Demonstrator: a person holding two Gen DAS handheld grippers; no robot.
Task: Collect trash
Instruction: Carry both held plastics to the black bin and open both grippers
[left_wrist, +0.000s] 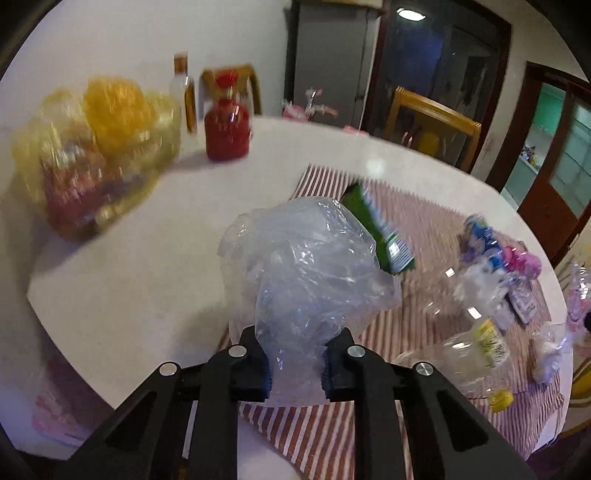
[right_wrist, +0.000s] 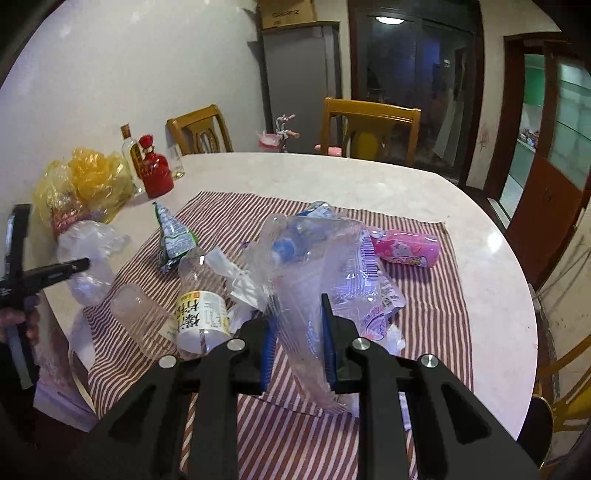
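Step in hand: both claws have trash lifted off the striped cloth (right_wrist: 424, 295) on the round surface (right_wrist: 369, 177); gathering is under way, not finished.
Left claw (left_wrist: 297, 365): closed onto a crumpled clear plastic bag (left_wrist: 306, 266), which bulges up and forward above the cloth.
Right claw (right_wrist: 299, 347): partly closed, its jaws pinching a clear plastic wrapper (right_wrist: 314, 277) that hangs between them.
Still on the cloth: an empty labelled bottle (right_wrist: 203, 310), a clear cup (right_wrist: 136, 310) on its side, a green snack packet (right_wrist: 171, 240), a pink packet (right_wrist: 406, 247), a printed pouch (right_wrist: 373, 306).
Next move, as I judge: carry both handfuls to a bin or bag, keeping the grip firm since thin film slips easily.
Hidden: no bin shows in either view.
Hard to make out: the left view is motion-blurred; the yellow bag (right_wrist: 81, 184) contents are unclear, and whether it counts as trash I cannot tell.
Left alone, likely: red bottle (right_wrist: 157, 173), glass bottle (right_wrist: 129, 147).
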